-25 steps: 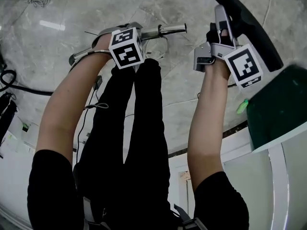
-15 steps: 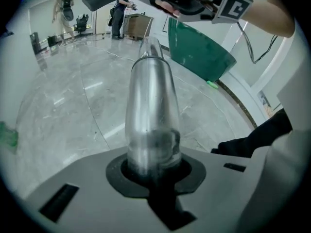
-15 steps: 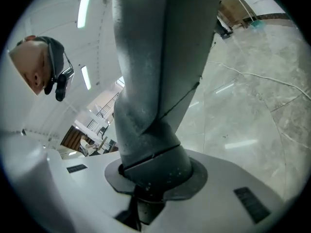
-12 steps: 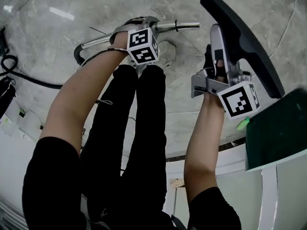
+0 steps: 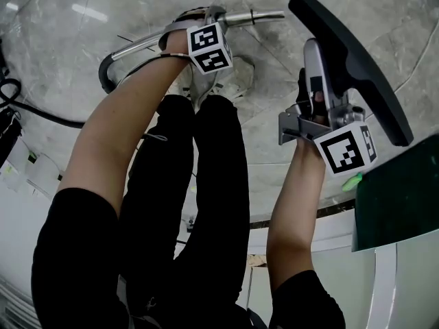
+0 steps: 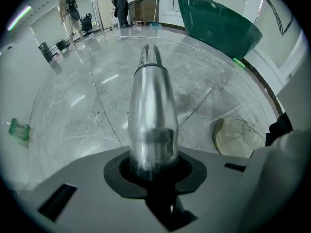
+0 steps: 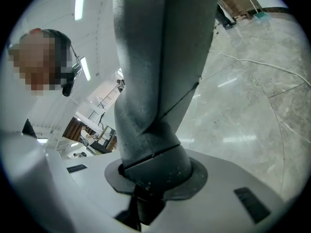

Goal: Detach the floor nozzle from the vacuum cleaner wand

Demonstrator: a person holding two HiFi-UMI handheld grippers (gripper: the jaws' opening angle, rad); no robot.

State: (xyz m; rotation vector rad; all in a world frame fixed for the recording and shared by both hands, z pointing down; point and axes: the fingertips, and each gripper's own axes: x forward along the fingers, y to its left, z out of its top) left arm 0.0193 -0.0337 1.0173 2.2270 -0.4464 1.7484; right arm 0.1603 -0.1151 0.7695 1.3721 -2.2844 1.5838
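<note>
The bare silver wand [image 5: 250,17] lies nearly level above the floor, its open end pointing right. My left gripper [image 5: 200,20] holds it from above; in the left gripper view the wand [image 6: 150,110] stands between the jaws of the left gripper [image 6: 153,174], which are opening slightly while still on it. The floor nozzle, a dark flat head [image 5: 350,60] on a grey neck, is apart from the wand at the right. My right gripper [image 5: 317,91] is shut on that neck [image 7: 155,81], the right gripper [image 7: 153,181] clamping its round collar.
A dark green board [image 5: 401,190] leans at the right with a small green item [image 5: 350,181] beside it. A black hose [image 5: 27,112] runs along the floor at the left. The person's legs and shoes [image 5: 236,77] are below the wand. People [image 6: 121,4] stand far off.
The left gripper and wand have sunk toward the floor, shifting right and up in the head view. The right gripper has dropped a little and rolled, tilting the nozzle.
</note>
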